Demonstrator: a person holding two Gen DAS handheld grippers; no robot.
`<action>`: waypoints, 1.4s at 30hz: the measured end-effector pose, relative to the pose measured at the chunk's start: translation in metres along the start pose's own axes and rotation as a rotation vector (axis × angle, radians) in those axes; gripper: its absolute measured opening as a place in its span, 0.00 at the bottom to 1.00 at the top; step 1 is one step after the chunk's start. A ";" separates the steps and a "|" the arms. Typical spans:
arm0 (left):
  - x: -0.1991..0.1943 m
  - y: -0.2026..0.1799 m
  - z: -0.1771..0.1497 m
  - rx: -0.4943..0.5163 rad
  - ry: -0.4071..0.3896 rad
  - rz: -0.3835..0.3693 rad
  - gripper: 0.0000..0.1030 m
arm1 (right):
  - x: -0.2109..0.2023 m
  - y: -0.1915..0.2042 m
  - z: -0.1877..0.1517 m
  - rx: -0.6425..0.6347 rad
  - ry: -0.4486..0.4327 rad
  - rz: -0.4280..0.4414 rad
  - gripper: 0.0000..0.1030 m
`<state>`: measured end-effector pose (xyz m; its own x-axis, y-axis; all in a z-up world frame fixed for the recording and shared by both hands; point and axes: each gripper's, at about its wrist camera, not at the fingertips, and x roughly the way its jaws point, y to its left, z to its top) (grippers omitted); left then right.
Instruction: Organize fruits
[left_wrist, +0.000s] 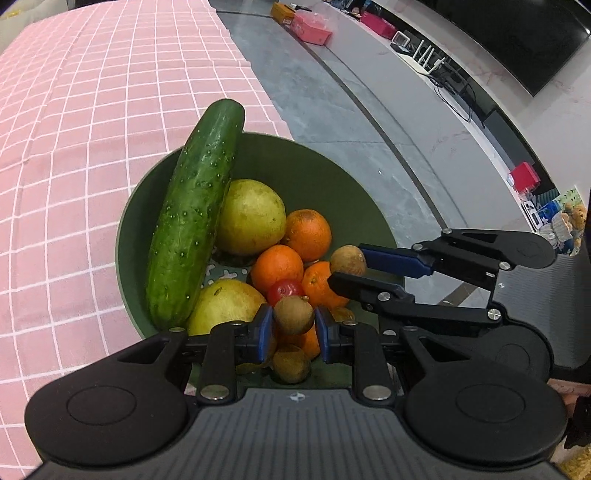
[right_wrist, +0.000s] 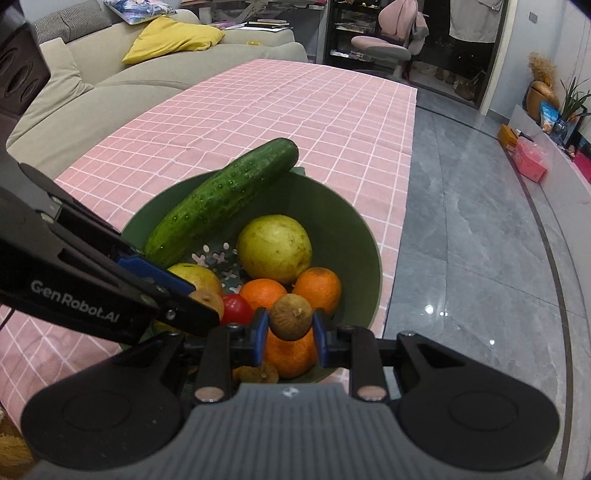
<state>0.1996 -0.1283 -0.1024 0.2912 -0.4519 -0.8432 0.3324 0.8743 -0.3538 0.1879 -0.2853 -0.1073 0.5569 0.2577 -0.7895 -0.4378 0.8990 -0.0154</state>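
Underneath, pink checked tablecloth (right_wrist: 295, 122) — beige sofa (right_wrist: 110, 74) behind, grey floor (right_wrist: 480, 221) beside.

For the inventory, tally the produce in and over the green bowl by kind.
Long green cucumber: 1
Large yellow-green round fruits: 2
Oranges: 4
Small red tomato: 1
Small brown round fruits: at least 3
Total: at least 11

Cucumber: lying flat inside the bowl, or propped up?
Propped up. The cucumber leans tilted, lower end down among the fruit, upper end resting over the green bowl's far rim.
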 end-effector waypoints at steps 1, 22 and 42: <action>0.000 0.000 0.000 0.003 0.003 0.000 0.27 | 0.001 0.000 0.000 0.001 0.003 0.008 0.22; -0.045 -0.008 -0.013 0.067 -0.061 0.047 0.42 | 0.009 0.002 -0.002 0.021 0.079 0.089 0.22; -0.142 -0.017 -0.032 0.029 -0.360 0.289 0.49 | -0.106 0.007 0.040 0.216 -0.174 0.051 0.51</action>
<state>0.1233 -0.0735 0.0105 0.6671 -0.2275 -0.7094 0.2152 0.9705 -0.1089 0.1542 -0.2922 0.0014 0.6592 0.3448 -0.6683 -0.3180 0.9331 0.1678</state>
